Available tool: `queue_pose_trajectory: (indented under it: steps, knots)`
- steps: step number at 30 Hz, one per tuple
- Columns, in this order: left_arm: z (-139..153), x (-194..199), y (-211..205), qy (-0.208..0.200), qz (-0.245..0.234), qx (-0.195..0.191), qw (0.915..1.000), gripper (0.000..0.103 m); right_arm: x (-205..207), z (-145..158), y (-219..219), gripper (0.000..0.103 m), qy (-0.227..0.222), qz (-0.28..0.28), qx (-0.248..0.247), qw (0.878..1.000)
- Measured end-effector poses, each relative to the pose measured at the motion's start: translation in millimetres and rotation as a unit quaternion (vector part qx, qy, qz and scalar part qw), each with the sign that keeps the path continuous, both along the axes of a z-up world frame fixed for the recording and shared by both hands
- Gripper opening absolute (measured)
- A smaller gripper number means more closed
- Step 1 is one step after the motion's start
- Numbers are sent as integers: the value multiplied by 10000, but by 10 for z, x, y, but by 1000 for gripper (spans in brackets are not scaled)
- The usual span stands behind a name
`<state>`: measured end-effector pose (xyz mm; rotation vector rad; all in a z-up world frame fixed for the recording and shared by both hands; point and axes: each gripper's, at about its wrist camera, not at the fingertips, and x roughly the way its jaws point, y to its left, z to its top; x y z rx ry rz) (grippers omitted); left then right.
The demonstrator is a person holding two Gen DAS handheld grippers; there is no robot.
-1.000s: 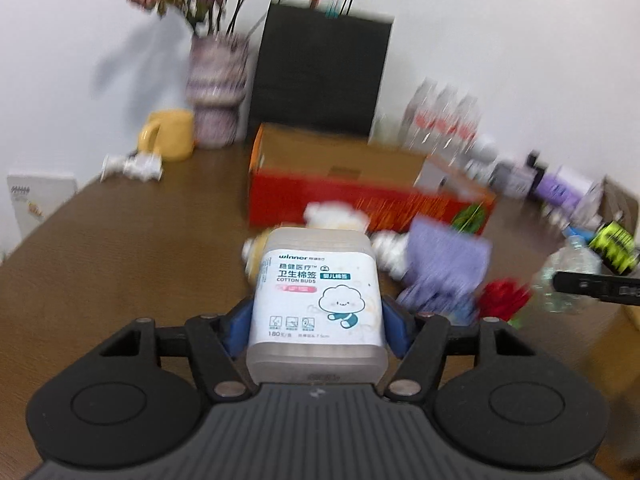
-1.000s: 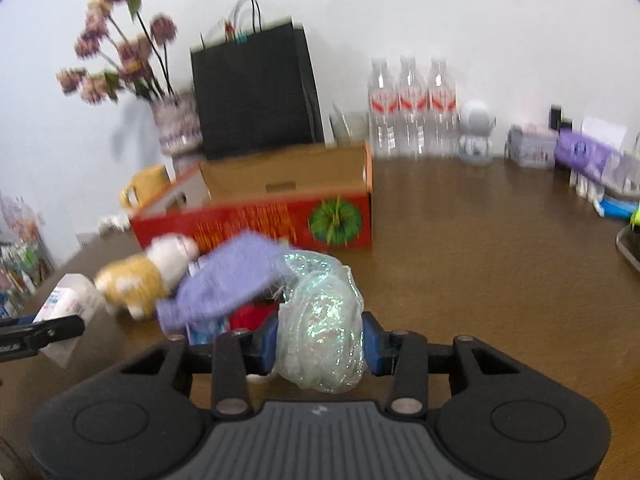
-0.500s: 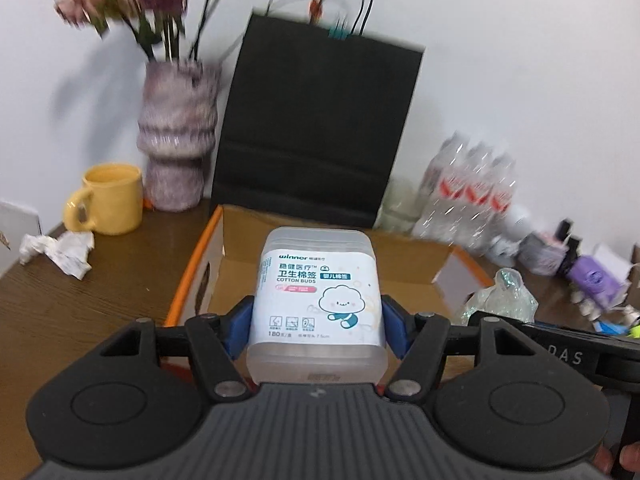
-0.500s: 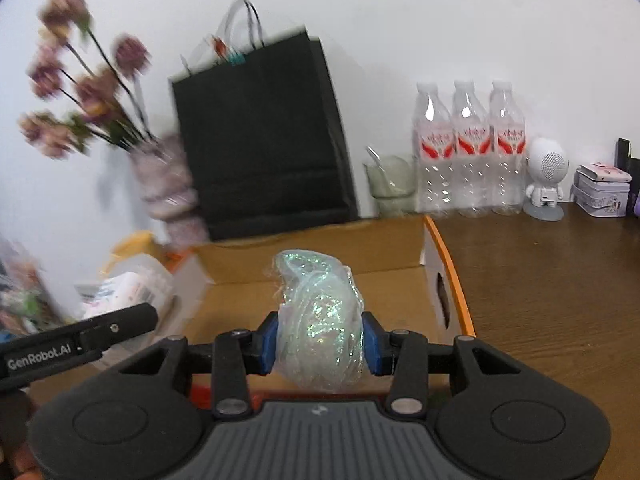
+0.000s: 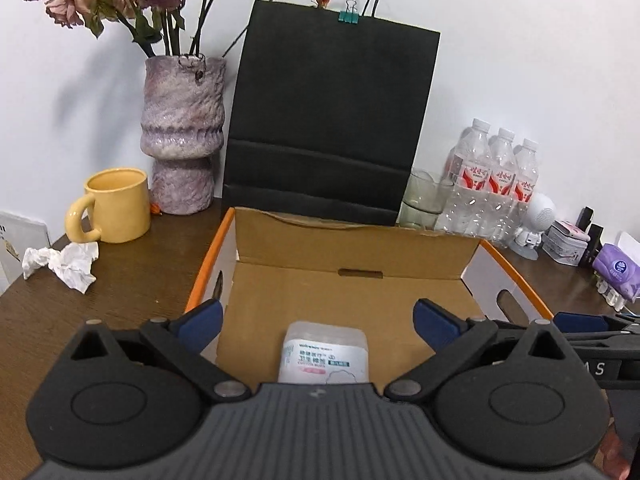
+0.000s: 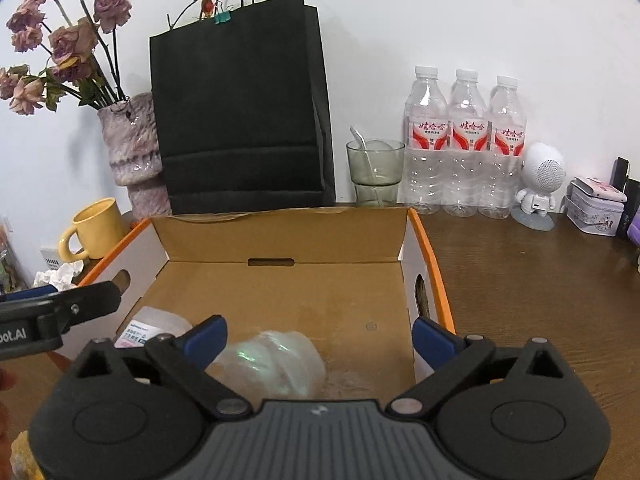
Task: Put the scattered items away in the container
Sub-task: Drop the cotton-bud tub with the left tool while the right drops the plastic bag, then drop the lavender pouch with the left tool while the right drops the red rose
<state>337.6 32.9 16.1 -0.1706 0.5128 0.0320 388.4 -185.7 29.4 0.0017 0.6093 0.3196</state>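
Observation:
An open cardboard box with orange edges stands on the brown table; it also shows in the right wrist view. My left gripper is open above the box's near left part, and the cotton buds box lies on the box floor below it. It also shows in the right wrist view. My right gripper is open above the near middle of the box, and the iridescent plastic bag lies on the floor below it.
A black paper bag, a vase with dried flowers, a yellow mug and crumpled tissue stand behind and left of the box. A glass, three water bottles, a white figurine and tins are at the right.
Both grippers have opened. The cotton buds box dropped from the left gripper and the iridescent bag from the right gripper onto the box floor.

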Motion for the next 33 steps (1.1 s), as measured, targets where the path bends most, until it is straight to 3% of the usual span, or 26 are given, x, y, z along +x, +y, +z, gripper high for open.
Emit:
queue_pose_trajectory:
  steps: [7, 14, 24, 33]
  knots:
    - [59, -116, 3, 37, -34, 1, 10000, 103, -129, 90, -59, 99, -30, 6, 40, 10000]
    - [90, -732, 111, -28, -267, 118, 9996, 103, -722, 206, -289, 99, -216, 163, 10, 9996]
    - [-95, -1678, 111, 107, -331, 171, 9992, 103, -1748, -167, -515, 99, 10, 252, -214, 9995]
    - [-299, -1942, -256, 263, -701, 29, 9972, 103, -2080, -420, -484, 98, -58, 251, -530, 9983]
